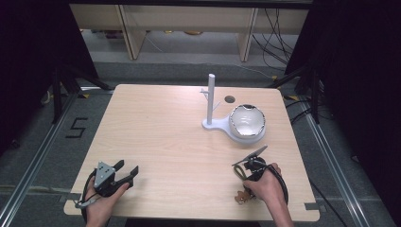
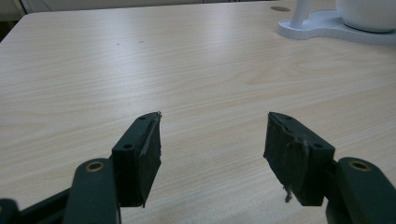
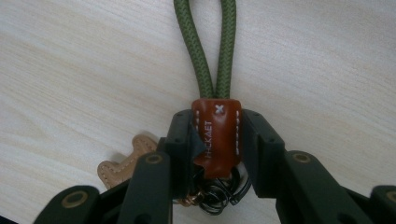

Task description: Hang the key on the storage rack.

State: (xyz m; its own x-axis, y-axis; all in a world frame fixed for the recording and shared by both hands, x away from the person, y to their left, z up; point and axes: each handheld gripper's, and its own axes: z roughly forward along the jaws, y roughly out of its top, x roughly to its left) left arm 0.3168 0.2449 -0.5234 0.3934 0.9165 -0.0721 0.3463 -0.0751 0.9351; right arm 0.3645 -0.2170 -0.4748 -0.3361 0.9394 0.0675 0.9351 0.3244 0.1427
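R gripper (image 3: pixel 215 140) clamped on brown leather tab (image 3: pixel 217 137) of a keychain, near table's (image 1: pixel 165 137) front-R edge; green cord loop (image 3: pixel 210 51) sticks out past jaws, tan leather charm (image 3: pixel 123 163) hangs beside. L gripper (image 2: pixel 212 149) front-L, jaws spread wide, nothing between. White stand (image 1: pixel 211 101) w/ bowl (image 1: pixel 247 121) far R, well apart from both.

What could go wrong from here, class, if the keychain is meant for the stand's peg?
The right gripper clamps only the keychain's leather tab, so it could slip or twist. The cord loop looks narrow against the peg. The bowl sits on the stand and might get knocked.
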